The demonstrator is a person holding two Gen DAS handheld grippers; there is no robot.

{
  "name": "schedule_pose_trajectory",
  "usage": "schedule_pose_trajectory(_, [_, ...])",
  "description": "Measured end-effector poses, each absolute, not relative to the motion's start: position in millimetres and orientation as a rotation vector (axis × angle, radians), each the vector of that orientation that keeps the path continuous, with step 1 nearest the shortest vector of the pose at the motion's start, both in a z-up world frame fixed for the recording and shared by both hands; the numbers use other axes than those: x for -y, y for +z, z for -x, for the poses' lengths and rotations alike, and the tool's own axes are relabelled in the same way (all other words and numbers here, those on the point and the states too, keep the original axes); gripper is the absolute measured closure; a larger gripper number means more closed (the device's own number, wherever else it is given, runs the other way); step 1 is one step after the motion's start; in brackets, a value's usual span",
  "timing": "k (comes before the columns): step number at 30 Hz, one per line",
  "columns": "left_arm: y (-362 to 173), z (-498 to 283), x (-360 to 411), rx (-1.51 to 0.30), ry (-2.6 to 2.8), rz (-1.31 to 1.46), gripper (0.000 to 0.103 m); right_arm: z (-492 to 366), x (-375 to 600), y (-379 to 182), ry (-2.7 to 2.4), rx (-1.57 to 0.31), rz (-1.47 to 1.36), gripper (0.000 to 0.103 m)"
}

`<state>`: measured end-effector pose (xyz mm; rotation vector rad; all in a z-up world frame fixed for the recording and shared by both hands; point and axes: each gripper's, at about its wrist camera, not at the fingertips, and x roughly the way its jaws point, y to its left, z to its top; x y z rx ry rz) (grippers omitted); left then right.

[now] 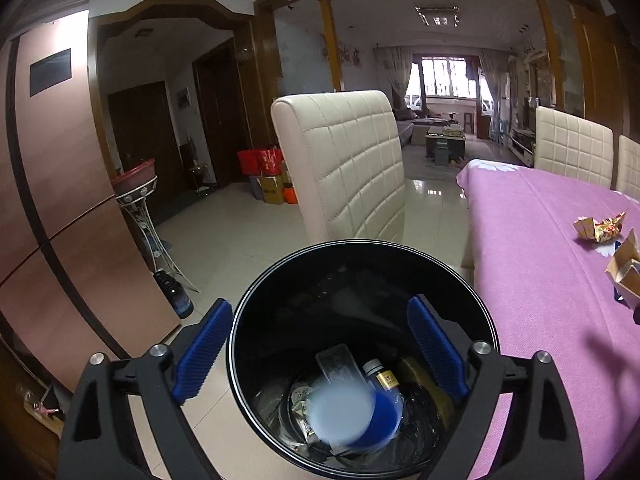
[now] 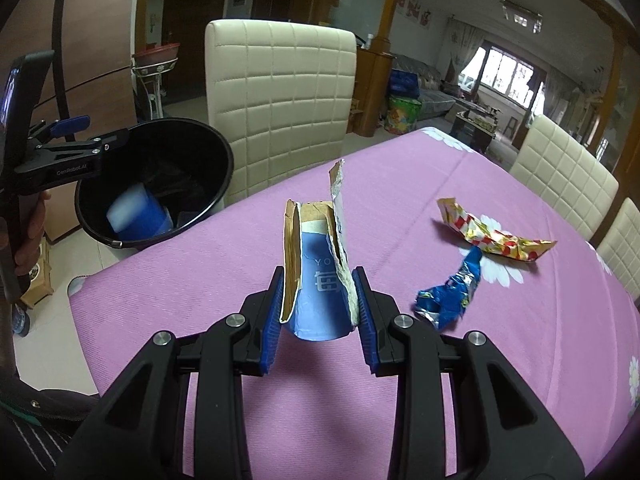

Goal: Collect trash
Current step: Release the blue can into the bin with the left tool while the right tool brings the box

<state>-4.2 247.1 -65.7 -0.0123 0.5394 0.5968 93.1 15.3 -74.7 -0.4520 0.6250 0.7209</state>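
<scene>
My left gripper point(image 1: 320, 346) hangs open over a black trash bin point(image 1: 256, 304). A blue and white cup point(image 1: 352, 416), blurred, is inside the bin below the jaws, clear of both pads. From the right wrist view the same left gripper point(image 2: 72, 130) shows above the bin point(image 2: 216, 148), with the cup point(image 2: 138, 216) inside. My right gripper point(image 2: 318, 294) is shut on a torn blue cardboard box point(image 2: 316, 276) just above the pink tablecloth point(image 2: 200, 280). A red and gold wrapper point(image 2: 496, 234) and a crumpled blue foil wrapper point(image 2: 450, 294) lie on the cloth to the right.
A cream quilted chair point(image 2: 280, 92) stands behind the bin at the table's end. Two more cream chairs point(image 2: 560, 176) line the far side. The bin holds a small bottle point(image 1: 382, 376) and other trash. A person's hand point(image 2: 30, 236) holds the left gripper's handle.
</scene>
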Motion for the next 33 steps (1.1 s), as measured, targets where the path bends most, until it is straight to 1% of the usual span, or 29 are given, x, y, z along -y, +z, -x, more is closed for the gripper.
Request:
schedule_pose_trajectory(11, [-65.3, 18.2, -265.3, -0.527, 0.674, 0.074, 0.015, -74.3, -79.5, -68.4, 0.874, -0.59, 0.529, 0.068])
schedule_pose_trajectory(16, [-66.9, 24.4, -271.6, -0.528, 0.696, 0.09, 0.015, -70.2, -114.7, -73.1, 0.945, -0.614, 0.561, 0.067])
schedule_pose_trajectory(24, [-70.1, 32.3, -280.8, -0.533, 0.709, 0.096, 0.015, -60.3, -159.9, -81.7, 1.013, -0.604, 0.617, 0.067])
schedule_pose_trajectory(26, [-70.1, 32.9, -282.0, -0.534, 0.712, 0.094, 0.015, -60.8, -165.8, -81.8, 1.018, -0.598, 0.616, 0.063])
schedule_pose_trajectory(27, [-69.8, 33.4, -282.6, -0.534, 0.714, 0.095, 0.015, -60.3, -167.3, -81.7, 1.019, -0.596, 0.616, 0.058])
schedule_pose_trajectory(33, [-72.7, 42.3, -286.7, -0.538, 0.718, 0.108, 0.015, -64.2, -178.7, -83.9, 1.005, -0.598, 0.617, 0.057])
